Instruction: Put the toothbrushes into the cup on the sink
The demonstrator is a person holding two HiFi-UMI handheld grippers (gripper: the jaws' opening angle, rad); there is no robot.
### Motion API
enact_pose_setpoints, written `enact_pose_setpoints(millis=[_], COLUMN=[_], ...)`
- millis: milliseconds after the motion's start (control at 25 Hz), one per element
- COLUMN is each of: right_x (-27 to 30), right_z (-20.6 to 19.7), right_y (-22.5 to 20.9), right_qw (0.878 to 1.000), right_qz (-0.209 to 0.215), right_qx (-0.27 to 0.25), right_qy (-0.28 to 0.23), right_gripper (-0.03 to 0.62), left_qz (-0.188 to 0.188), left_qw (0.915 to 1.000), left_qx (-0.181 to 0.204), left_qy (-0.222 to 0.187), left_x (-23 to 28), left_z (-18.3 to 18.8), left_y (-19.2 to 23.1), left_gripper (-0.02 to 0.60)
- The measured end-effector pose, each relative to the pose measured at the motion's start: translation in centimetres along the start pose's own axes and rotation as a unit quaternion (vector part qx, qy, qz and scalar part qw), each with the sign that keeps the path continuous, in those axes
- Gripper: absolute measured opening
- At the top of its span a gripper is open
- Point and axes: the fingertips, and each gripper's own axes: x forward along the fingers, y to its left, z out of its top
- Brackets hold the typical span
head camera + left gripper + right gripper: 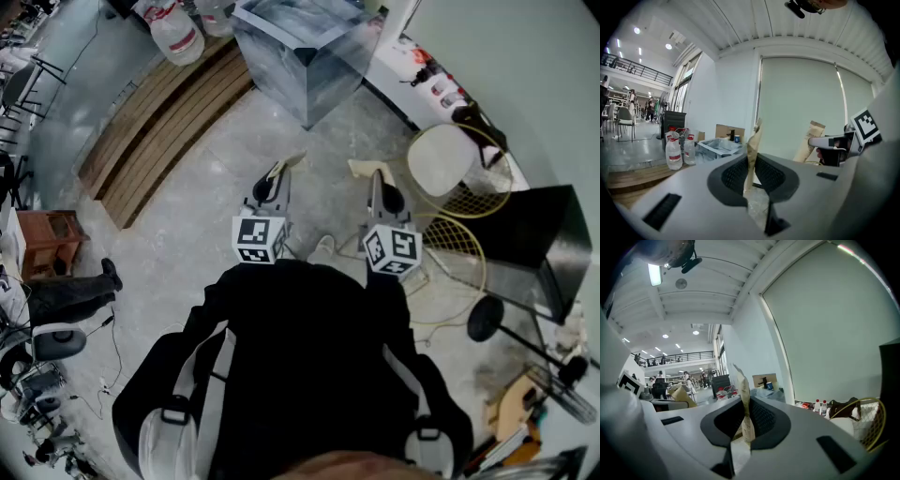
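both pairs of jaws are pressed onto thin kraft-paper packets, which i take to be wrapped toothbrushes. in the left gripper view the left gripper [751, 169] pinches the left toothbrush packet [753, 143] low down, with its top standing above the pads. in the right gripper view the right gripper [746, 420] holds the right toothbrush packet [742, 397] the same way, upright and leaning slightly.

from the head view the two packets point forward over the bare floor, well short of the sink [300, 56], which stands ahead by the wall. the blue cup [737, 138] sits on the sink's far edge, just beside the black tap [731, 135]. the right gripper view shows the same cup and tap. in the head view the cup is too small to make out.

outward from the sink, clear water bottles [673, 152] stand at its left side beside a slatted wooden platform [159, 122], and a yellow wire chair [450, 159] sits to the right.

the step in hand looks like the carry: both toothbrushes are gripped, and neither is at the cup yet. the next move calls for closing on the sink and bringing one packet above the cup. its lower end should then go into the mouth before those jaws let go. the cup looks narrow, so going one gripper at a time seems wise, to avoid tipping it off the edge.
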Motion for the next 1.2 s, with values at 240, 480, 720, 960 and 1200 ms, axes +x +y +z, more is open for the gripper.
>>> enact_pose_setpoints(millis=[240, 480, 720, 960, 1200], right_x=[0.0, -0.2, -0.2, 0.6, 3.5], right_z=[1.0, 1.9, 2.1, 1.2, 1.5], right_y=[-1.5, -3.2, -4.7, -5.9, -7.5], right_qw=[1.000, 0.999, 0.999, 0.999, 0.999], right_qz=[0.005, 0.034, 0.027, 0.034, 0.039], right_qx=[0.009, 0.024, 0.040, 0.037, 0.028], right_qy=[-0.009, -0.019, -0.016, -0.011, -0.005], right_gripper=[0.031, 0.031, 0.031, 0.031, 0.031], left_qz=[0.003, 0.007, 0.007, 0.014, 0.011], left_qw=[0.9999, 0.9999, 0.9998, 0.9999, 0.9999], left_qx=[0.011, 0.007, 0.016, 0.004, 0.005], left_qy=[-0.006, -0.010, -0.013, -0.008, -0.010], left_x=[1.0, 2.1, 2.0, 4.1, 7.7], left_z=[0.9, 1.6, 2.8, 1.4, 1.6], left_y=[-1.1, -3.1, -4.7, -4.6, -4.6], left_gripper=[0.043, 0.043, 0.043, 0.043, 0.043])
